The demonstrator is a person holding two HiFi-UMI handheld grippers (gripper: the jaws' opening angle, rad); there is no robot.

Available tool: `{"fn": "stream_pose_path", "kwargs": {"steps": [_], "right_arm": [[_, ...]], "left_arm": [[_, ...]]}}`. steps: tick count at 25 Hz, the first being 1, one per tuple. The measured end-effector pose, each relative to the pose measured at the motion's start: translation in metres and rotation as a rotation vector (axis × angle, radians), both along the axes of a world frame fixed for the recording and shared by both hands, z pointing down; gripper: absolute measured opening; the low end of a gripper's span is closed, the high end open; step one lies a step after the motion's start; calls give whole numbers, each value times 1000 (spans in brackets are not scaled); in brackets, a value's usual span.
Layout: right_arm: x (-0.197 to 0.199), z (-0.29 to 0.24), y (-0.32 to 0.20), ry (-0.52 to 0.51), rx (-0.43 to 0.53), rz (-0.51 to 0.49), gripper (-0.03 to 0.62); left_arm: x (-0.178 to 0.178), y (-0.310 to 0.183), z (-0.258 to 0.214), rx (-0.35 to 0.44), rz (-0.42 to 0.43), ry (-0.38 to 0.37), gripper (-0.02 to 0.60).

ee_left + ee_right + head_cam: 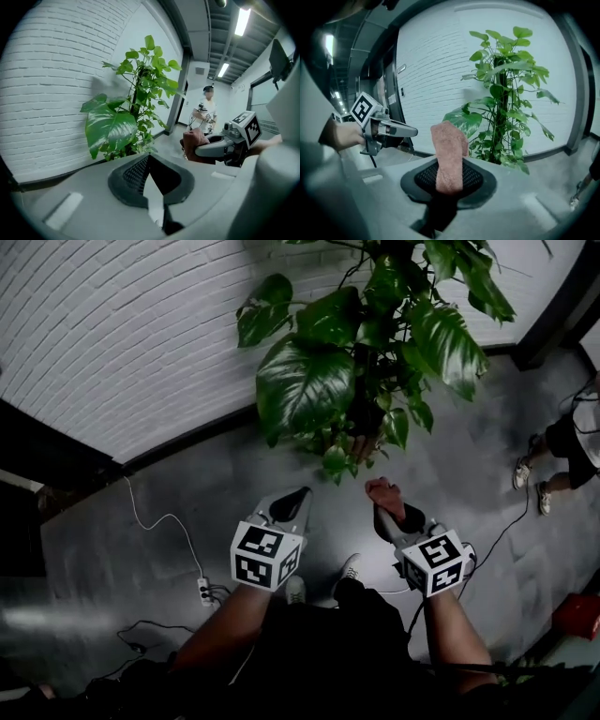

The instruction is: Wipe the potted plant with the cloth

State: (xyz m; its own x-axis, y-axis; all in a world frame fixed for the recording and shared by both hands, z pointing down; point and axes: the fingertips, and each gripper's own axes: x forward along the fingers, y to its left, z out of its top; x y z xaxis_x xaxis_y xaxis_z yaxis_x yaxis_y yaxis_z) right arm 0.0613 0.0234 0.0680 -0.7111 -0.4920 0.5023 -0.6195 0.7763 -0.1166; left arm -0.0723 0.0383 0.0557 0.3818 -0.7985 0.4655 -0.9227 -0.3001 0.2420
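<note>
One smooth grey concrete floor (141,549) underfoot, dull and slightly glossy. Behind it, one white-painted brick wall (112,334) with a dark skirting strip along its foot. On the floor near that wall, one white power strip (204,591) with a thin white cable (150,519) looping away from it. At the far right of the head view, one person (574,442) in dark shorts and pale shoes, well apart from the plant. Overhead in the left gripper view, a corridor ceiling with two lit strip lights (242,21).

One tall green potted plant (375,343) close against the wall, ahead of both grippers. Climbs a dark central pole and spreads broad glossy leaves, the largest low down on the side nearer the left gripper. Pot hidden under the foliage in every view.

One pinkish-brown terry cloth (449,157), clamped in the right gripper (449,180), jaws closed on its lower end and the rest standing up above the black mesh pads. Sits short of the leaves, not touching them.

Two grey hand-held grippers, one black-and-white marker cube on each. Left gripper (300,495) beside the right one and apart from it, jaws closed tip to tip with nothing between them. Both pointing toward the plant.
</note>
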Motion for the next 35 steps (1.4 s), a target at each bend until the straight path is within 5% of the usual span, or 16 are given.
{"fn": "stream_pose_path", "kwargs": {"steps": [6,17,35], "right_arm": [[-15,-18,71,-27,39,106,66],[-22,-25,166,-32,44,212,66],[-19,-37,198,-56,73,224,66]], "left_arm": [[0,55,-24,58,141,21,9],[-7,127,-29,71,246,45,9],[-16,148,-44,128,240,27,9]]}}
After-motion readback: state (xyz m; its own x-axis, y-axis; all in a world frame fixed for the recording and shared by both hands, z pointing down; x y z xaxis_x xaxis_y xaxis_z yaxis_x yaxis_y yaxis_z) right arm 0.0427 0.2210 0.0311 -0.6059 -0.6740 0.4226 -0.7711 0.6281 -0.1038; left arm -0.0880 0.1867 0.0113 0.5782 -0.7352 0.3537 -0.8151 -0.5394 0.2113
